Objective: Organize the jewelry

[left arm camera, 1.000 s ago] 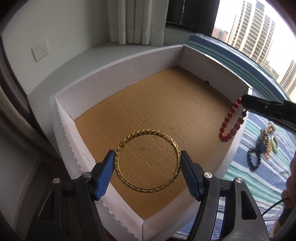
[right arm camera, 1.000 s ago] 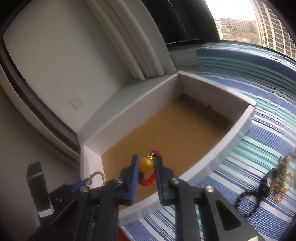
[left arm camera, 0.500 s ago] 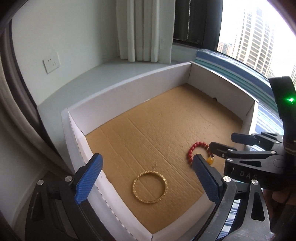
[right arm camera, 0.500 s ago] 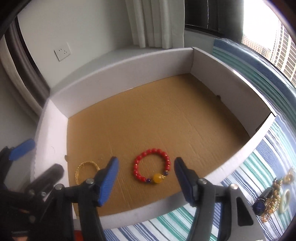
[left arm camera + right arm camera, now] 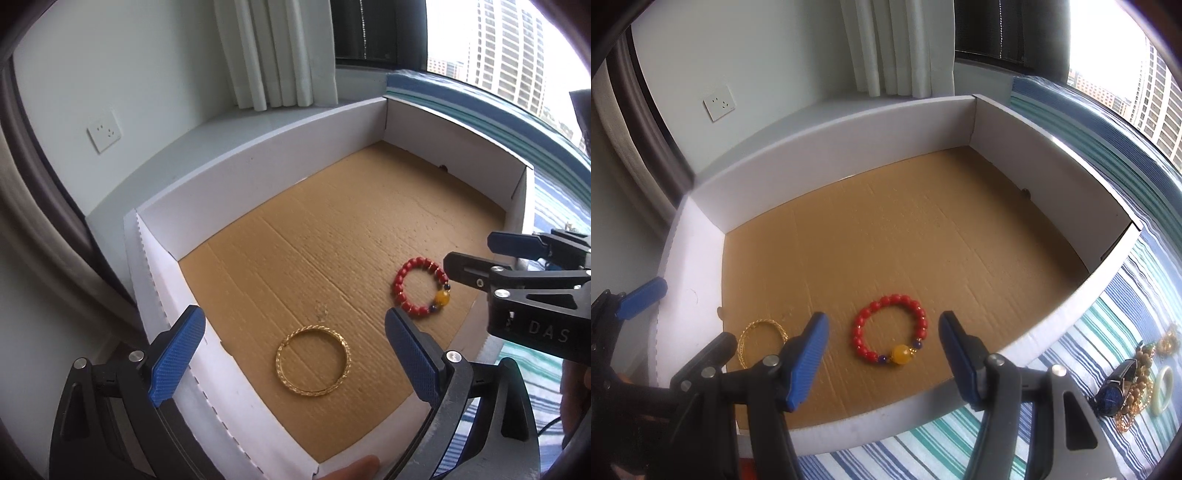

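A gold twisted bangle [image 5: 313, 365] lies flat on the brown cardboard floor of a shallow white-walled box [image 5: 258, 162], low in the left wrist view. To its upper right, apart from it, a red beaded bracelet [image 5: 421, 286] with one amber bead rests on the same floor. The left gripper [image 5: 291, 356] hangs released above the bangle, its blue pads wide and touching nothing. The right gripper [image 5: 881, 356] stands released too, pads flanking the bracelet without contact. At the lower right of the right wrist view, more jewelry [image 5: 1137, 384] sits on a striped cloth [image 5: 960, 439].
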Available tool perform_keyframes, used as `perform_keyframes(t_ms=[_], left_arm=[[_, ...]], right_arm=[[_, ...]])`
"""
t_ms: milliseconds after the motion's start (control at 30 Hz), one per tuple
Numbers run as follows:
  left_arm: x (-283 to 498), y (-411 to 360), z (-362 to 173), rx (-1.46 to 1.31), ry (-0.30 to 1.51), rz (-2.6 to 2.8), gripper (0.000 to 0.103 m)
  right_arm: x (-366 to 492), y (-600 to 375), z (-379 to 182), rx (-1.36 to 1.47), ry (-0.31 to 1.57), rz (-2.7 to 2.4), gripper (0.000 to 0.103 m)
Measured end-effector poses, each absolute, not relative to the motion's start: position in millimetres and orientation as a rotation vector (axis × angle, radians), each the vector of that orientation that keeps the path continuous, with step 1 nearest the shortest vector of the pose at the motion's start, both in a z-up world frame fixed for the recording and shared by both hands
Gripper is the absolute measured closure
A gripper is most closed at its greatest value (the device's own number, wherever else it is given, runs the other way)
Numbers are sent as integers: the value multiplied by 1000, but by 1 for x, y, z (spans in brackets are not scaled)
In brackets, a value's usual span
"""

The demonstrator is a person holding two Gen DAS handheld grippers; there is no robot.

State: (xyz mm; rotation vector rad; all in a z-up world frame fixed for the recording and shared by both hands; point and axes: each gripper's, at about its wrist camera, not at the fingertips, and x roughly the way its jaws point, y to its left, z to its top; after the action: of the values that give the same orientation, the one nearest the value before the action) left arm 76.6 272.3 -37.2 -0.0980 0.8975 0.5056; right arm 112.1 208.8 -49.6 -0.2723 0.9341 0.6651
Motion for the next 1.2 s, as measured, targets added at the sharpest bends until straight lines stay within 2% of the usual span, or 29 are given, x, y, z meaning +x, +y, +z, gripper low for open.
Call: perform_keyframes(t_ms=[100, 200, 333, 400, 533, 767, 1067, 1200], left_arm=[[65, 271, -30, -120, 841, 538, 5], [48, 268, -16, -150, 759, 575, 5], [31, 255, 1, -213, 676, 518, 4], [28, 243, 5, -245, 662, 457, 4], [31, 203, 10, -246, 659, 329, 4], [56, 119, -6, -160, 758, 120, 3], [58, 73, -23, -87, 833, 91, 3], [63, 70, -30, -101, 859, 83, 3]], right_arm=[[87, 182, -33, -256, 830, 658, 39], [58, 131, -17, -241, 736, 639, 25], [29, 34, -16, -190, 701, 490, 22], [21, -24, -26, -164, 701, 365, 19], [16, -140, -61, -110, 745, 51, 19], [23, -289, -105, 24, 805, -373, 19], [37, -351, -130, 172, 841, -418, 18], [41, -355, -132, 174, 853, -432, 12]])
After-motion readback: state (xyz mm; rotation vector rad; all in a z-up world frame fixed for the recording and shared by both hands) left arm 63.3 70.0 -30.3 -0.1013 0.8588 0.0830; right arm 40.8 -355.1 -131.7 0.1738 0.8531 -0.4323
